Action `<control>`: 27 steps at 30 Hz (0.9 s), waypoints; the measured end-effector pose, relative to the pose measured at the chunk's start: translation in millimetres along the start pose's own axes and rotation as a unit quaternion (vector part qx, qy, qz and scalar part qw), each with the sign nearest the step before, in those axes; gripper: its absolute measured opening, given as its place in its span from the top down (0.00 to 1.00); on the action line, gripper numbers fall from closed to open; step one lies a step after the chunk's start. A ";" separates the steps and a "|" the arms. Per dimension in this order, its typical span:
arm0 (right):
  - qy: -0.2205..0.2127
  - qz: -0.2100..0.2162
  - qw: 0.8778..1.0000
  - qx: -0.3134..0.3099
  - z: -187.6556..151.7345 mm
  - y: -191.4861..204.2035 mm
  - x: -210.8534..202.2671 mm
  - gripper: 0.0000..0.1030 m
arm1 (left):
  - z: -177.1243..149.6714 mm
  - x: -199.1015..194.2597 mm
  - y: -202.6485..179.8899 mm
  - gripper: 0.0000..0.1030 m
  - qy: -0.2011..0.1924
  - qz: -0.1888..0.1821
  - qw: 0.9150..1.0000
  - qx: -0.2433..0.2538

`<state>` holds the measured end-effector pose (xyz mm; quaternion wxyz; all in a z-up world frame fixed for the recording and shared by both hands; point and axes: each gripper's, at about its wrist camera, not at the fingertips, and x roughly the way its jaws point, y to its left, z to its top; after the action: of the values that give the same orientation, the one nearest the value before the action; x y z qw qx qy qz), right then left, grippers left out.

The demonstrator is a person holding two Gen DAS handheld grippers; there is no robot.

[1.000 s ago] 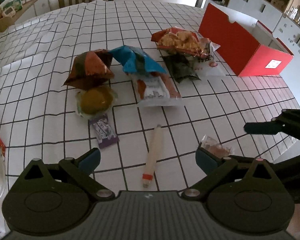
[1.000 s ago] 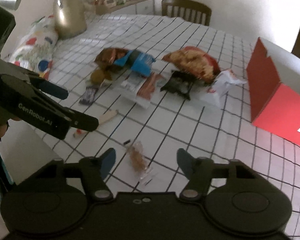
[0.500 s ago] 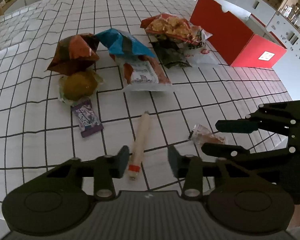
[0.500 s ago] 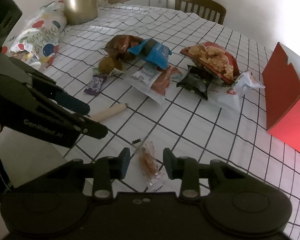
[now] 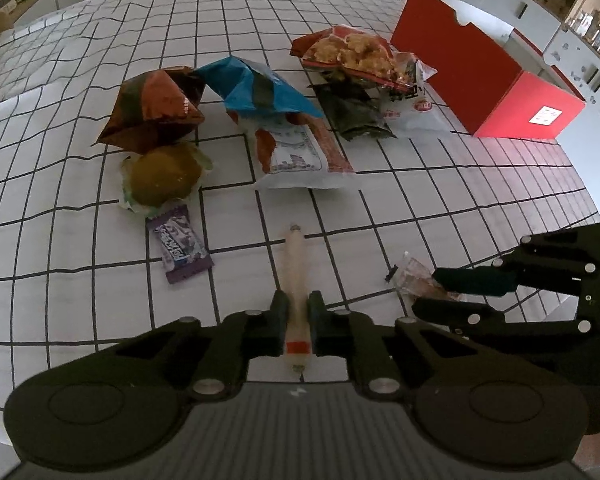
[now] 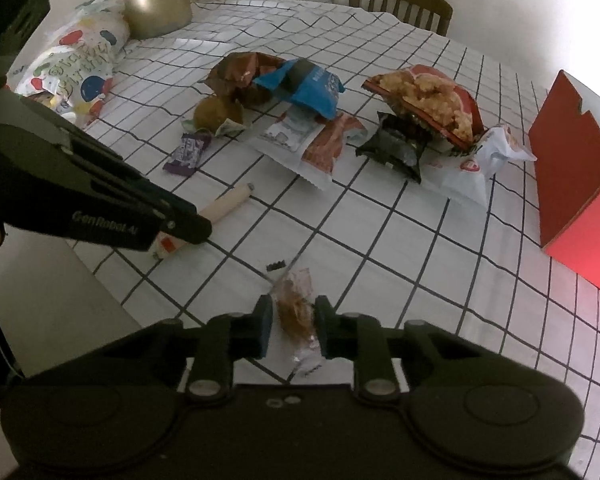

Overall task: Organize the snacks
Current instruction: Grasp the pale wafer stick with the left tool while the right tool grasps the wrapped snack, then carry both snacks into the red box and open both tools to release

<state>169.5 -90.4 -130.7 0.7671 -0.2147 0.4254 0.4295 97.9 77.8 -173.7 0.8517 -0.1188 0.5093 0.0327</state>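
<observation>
Jaws of the left gripper (image 5: 298,312) have just been closing and now clamp the near end of a pale, slim sausage stick with a red band (image 5: 295,276), which lies on the white, black-gridded tablecloth (image 5: 80,300) at the near edge of the table; jaws of the right gripper (image 6: 290,322), just to its right, have also just been closing around a small clear packet of brown snack (image 6: 296,308), with its pads at the wrapper's sides, though a firm pinch cannot be confirmed. Neither item looks lifted yet; farther off, in the middle of the table, the other snacks lie loose: a purple candy bar wrapper (image 5: 182,250), a round yellow-brown bun in clear wrap (image 5: 164,176), a brown foil bag (image 5: 154,110), a blue crumpled bag (image 5: 260,88), a white-and-red flat packet (image 5: 300,152), a dark green pouch (image 5: 356,114) and a red bag of golden crisps (image 5: 352,54); far right stands an open red cardboard box (image 5: 480,76), which I judge to be the destination. Organizing seems barely begun; nearly everything remains.
</observation>
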 end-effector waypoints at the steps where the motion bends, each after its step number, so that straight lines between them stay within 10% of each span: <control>1: 0.000 0.000 1.000 0.002 -0.2 -0.2 0.2 0.83 | -0.1 0.1 -0.3 0.89 0.000 0.001 1.000 -0.001; 27: -0.051 -0.030 0.994 0.088 6.1 -41.8 -59.0 0.85 | 32.2 -30.6 -29.2 0.90 -0.021 -0.057 0.998 -0.007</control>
<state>191.6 -136.8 -79.5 0.8164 -0.1370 0.4150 0.3773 116.0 59.0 -127.3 0.8618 -0.1528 0.4836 -0.0096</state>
